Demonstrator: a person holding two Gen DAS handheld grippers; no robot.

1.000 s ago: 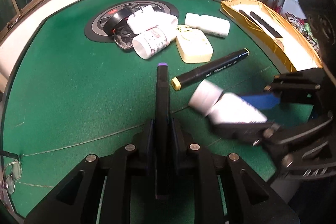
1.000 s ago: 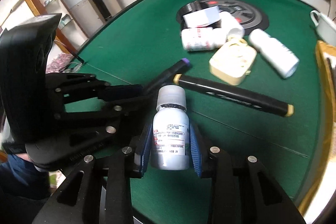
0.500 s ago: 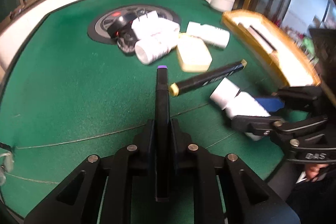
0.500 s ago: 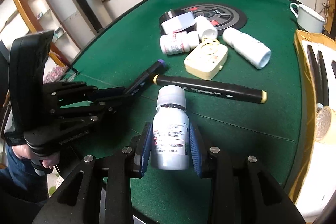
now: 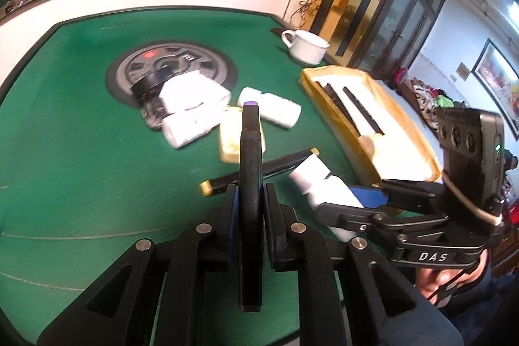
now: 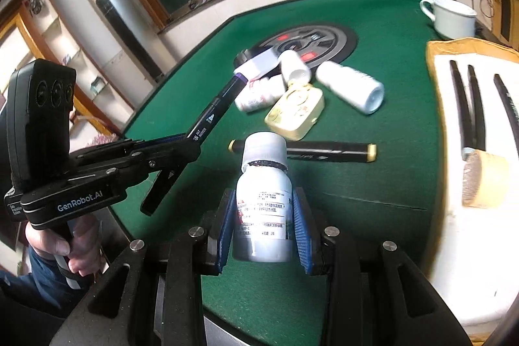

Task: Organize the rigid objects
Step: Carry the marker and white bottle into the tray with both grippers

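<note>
Both loads are up off the green tabletop [image 5: 81,171]: the left hand-held gripper [image 5: 249,200] is clenched on a black marker [image 5: 249,171] with a purple tip, gripped mid-barrel so it points straight ahead, and the right hand-held gripper [image 6: 264,235] clamps a white pill bottle [image 6: 263,206], cap forward. Both look bound for the yellow tray [image 6: 434,64] at the tabletop's edge. The right view shows three dark pens in that tray; the left view shows only two, but catches the bottle side-on.

"GenRobot.AI" (left gripper [image 6: 181,148]), "DAS" (right gripper [image 5: 353,203])
</note>
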